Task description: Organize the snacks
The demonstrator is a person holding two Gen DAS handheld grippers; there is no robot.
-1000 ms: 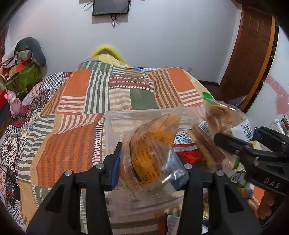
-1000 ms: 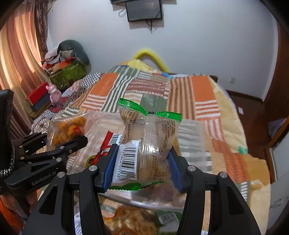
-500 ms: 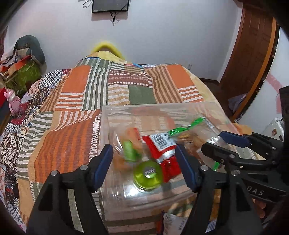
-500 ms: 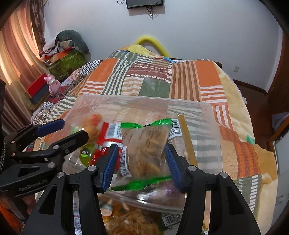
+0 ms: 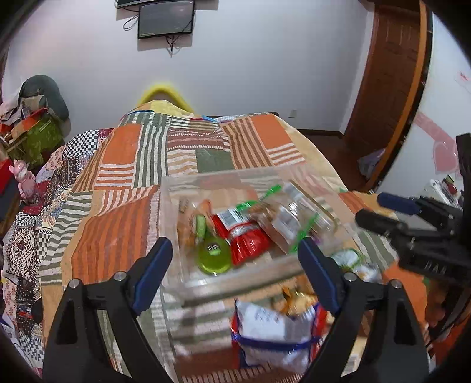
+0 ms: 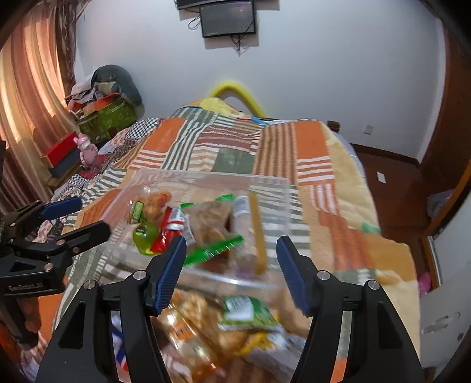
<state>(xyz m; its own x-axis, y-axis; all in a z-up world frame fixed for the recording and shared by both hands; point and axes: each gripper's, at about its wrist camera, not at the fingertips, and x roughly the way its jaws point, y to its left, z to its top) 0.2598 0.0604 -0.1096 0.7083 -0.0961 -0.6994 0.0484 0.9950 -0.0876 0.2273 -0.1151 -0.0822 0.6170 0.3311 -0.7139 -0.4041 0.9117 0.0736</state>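
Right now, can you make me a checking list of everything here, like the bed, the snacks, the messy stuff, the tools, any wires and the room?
Surface: patchwork orange, green and striped bedspread.
Job's things: clear plastic rectangular bin on the bedspread holds a red packet, a round green lid and a green-edged clear biscuit packet; loose snack bags lie in front of the bin.
Clutter: heaped clothes and a green box; pink toy.
Grippers: left tool open, empty; right tool open, empty.
Cables: wires dangle under the wall screen.
Surroundings: white wall, striped curtain, brown wooden door.
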